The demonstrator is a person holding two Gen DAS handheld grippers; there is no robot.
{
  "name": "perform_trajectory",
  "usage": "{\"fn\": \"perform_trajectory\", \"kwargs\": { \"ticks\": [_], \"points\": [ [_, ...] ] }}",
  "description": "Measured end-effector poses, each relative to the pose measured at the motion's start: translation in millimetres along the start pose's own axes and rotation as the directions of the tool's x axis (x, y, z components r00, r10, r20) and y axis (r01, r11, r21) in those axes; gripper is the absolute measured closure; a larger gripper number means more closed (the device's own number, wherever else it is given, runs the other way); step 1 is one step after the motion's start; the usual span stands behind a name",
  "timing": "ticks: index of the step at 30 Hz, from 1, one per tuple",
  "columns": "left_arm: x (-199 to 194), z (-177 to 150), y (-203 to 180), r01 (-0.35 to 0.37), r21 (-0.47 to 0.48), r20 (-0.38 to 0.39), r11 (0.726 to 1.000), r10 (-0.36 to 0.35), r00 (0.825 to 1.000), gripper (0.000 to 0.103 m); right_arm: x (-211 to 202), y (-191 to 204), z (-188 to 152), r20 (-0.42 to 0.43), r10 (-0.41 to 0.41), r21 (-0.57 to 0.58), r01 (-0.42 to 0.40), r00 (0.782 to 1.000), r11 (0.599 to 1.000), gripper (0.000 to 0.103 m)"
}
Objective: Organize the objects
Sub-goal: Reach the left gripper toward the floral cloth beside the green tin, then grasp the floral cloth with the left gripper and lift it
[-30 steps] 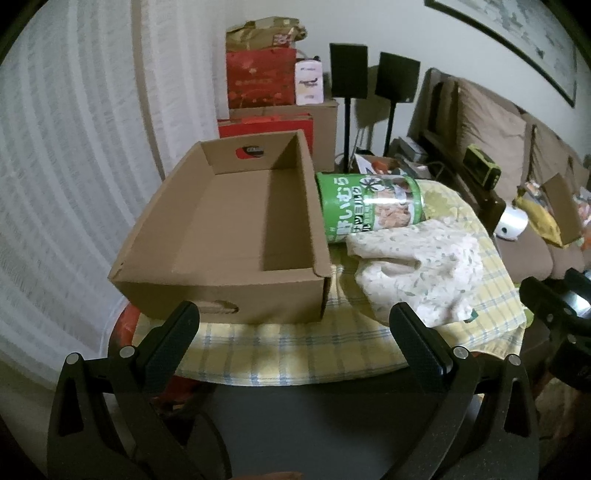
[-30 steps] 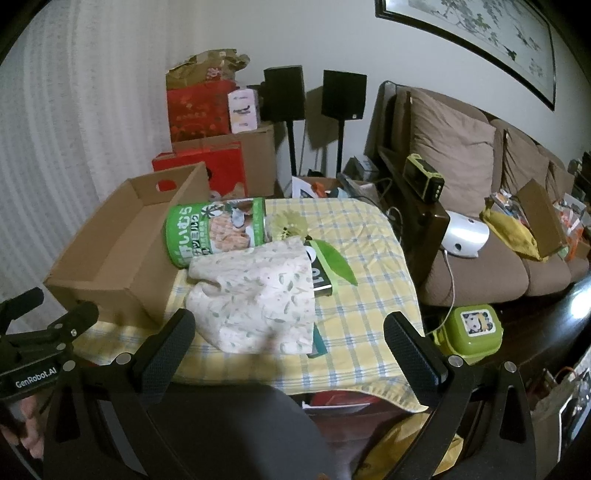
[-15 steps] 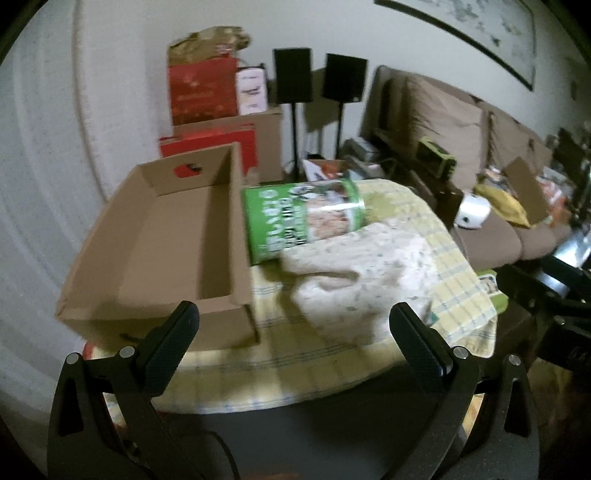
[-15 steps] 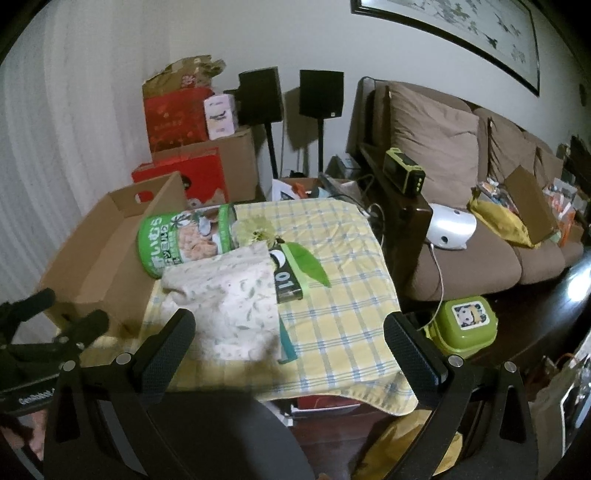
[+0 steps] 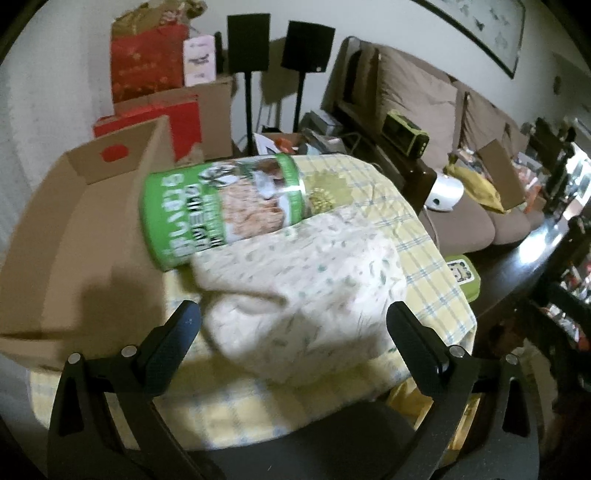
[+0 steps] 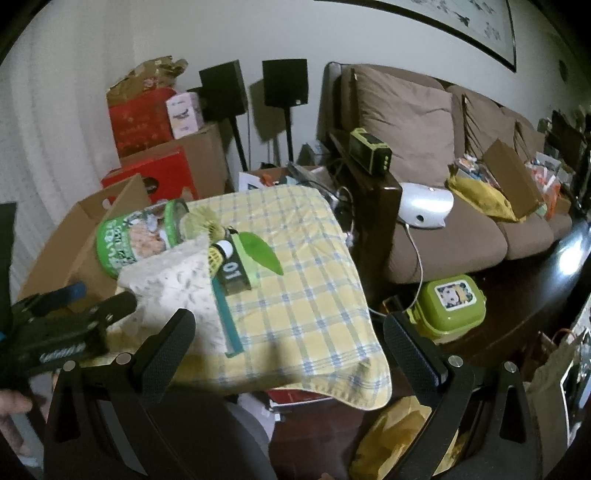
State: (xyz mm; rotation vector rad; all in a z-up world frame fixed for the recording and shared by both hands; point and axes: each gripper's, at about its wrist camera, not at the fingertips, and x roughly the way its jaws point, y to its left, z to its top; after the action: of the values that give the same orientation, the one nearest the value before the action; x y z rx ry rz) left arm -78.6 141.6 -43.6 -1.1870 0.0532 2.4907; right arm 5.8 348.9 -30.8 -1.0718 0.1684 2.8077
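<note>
Checked tablecloth (image 6: 314, 295) | both fingers apart, empty | right wrist only: green leaf (image 6: 260, 253) beside floral cloth (image 5: 306, 295)

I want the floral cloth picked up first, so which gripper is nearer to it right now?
Left. The left gripper is open right at the floral cloth's near edge, straddling it. The right gripper is open too, off to the cloth's right.

Brown sofa (image 6: 461, 206) against a pale wall (image 6: 258, 33); two black speakers (image 6: 255, 86), apparently.
</note>
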Motion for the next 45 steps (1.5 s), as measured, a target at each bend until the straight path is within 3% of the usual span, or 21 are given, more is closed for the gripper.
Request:
{"fn": "perform_trajectory", "kwargs": {
  "ticks": [3,9,12,14,17,21,30,36,45],
  "points": [
    [15.2,4.2,-9.0,0.018,0.009,-0.018,1.0,-0.018,1.0,0.01,3.3,-5.7,-1.4,-0.007,-0.007,0.003,0.007,1.0,1.0,0.0],
    [39.7,6.5,-25.6,-0.009,0.052,-0.05,0.999,0.012,0.999,0.024,10.5,-14.4,-3.9,-0.026,-0.011,0.023,0.012,1.0,1.0,0.0],
    [50.2,4.4,-31.8,-0.041,0.092,-0.067,0.995,0.047,0.997,0.05,13.9,-15.6,-4.3,-0.034,-0.011,0.027,0.012,0.999,1.0,0.0],
    [56.5,1.0,-34.7,-0.067,0.118,-0.077,0.991,0.076,0.994,0.077,15.7,-16.1,-5.0,-0.037,-0.008,0.027,0.01,0.999,1.0,0.0],
    [59.4,-3.0,-33.7,-0.025,0.105,-0.099,0.994,0.036,0.994,0.099,17.4,-15.2,-5.4,-0.04,-0.007,0.025,0.008,0.999,1.0,0.0],
    [46.6,-3.9,-26.8,-0.006,0.072,-0.069,0.997,0.011,0.998,0.101,18.7,-15.1,-6.3,-0.046,-0.002,0.026,0.003,0.999,1.0,0.0],
    [-24.2,8.9,-3.4,0.054,0.025,0.071,0.998,-0.056,0.996,0.102,19.3,-13.3,-4.1,-0.043,0.01,0.024,-0.008,0.999,1.0,0.0],
    [-84.7,23.7,25.6,0.077,-0.02,0.182,0.997,-0.072,0.981,0.102,23.1,-15.4,-1.1,-0.045,0.061,0.027,-0.06,0.997,0.998,0.0],
    [-129.8,29.3,57.8,0.092,-0.063,0.273,0.994,-0.072,0.959,0.102,29.1,-14.1,7.2,-0.048,0.082,0.026,-0.081,0.995,0.996,0.001]
  ]
}}
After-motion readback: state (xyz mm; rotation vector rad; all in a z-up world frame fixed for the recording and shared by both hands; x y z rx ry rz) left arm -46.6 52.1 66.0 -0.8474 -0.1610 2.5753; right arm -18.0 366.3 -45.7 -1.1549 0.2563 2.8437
